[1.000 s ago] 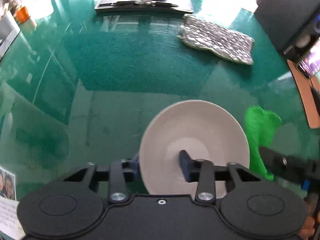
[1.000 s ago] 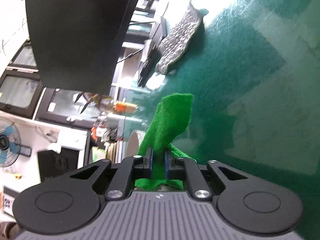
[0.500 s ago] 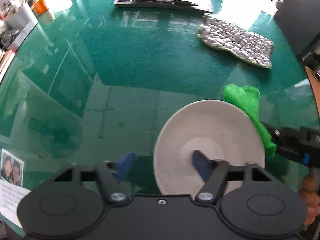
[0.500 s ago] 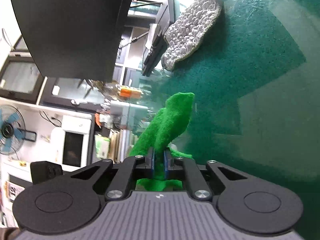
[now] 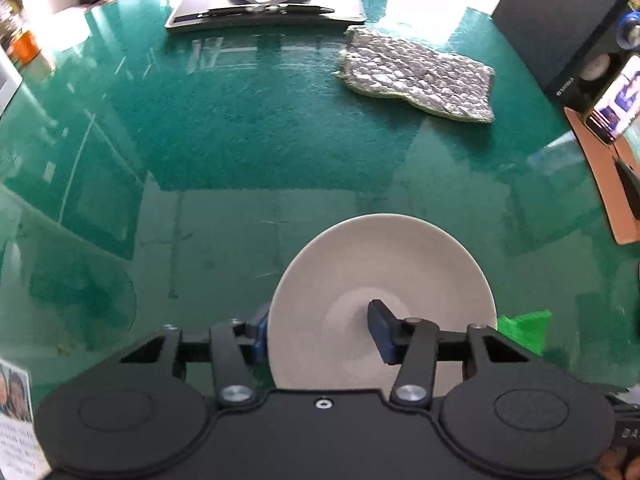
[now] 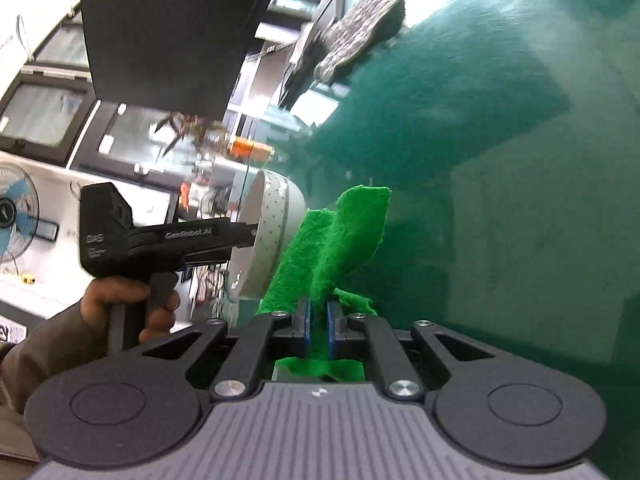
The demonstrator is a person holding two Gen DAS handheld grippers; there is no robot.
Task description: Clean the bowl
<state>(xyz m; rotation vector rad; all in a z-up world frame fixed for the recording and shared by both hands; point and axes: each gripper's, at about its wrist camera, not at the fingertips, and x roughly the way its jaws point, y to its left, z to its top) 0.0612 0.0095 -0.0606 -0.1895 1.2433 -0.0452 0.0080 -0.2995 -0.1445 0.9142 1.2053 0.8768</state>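
Note:
My left gripper (image 5: 318, 330) is shut on the rim of a white bowl (image 5: 380, 280), one finger inside it and one outside, holding it above the green glass table (image 5: 240, 140). The bowl also shows in the right wrist view (image 6: 268, 236), tilted on its side with the left gripper (image 6: 240, 236) on it. My right gripper (image 6: 318, 320) is shut on a bright green cloth (image 6: 340, 236) that stands up beside the bowl's outer wall, touching or nearly touching it. A corner of the cloth (image 5: 524, 330) shows at the bowl's lower right in the left wrist view.
A grey quilted mat (image 5: 420, 76) lies far right on the table. A laptop and papers (image 5: 264, 8) sit at the far edge. A black speaker (image 5: 568, 20) and a phone (image 5: 616, 100) stand at the right. A photo card (image 5: 16, 412) lies at the near left.
The green cloth has dropped from the bowl's upper right rim to its lower right. The bowl and left gripper have come into the right wrist view.

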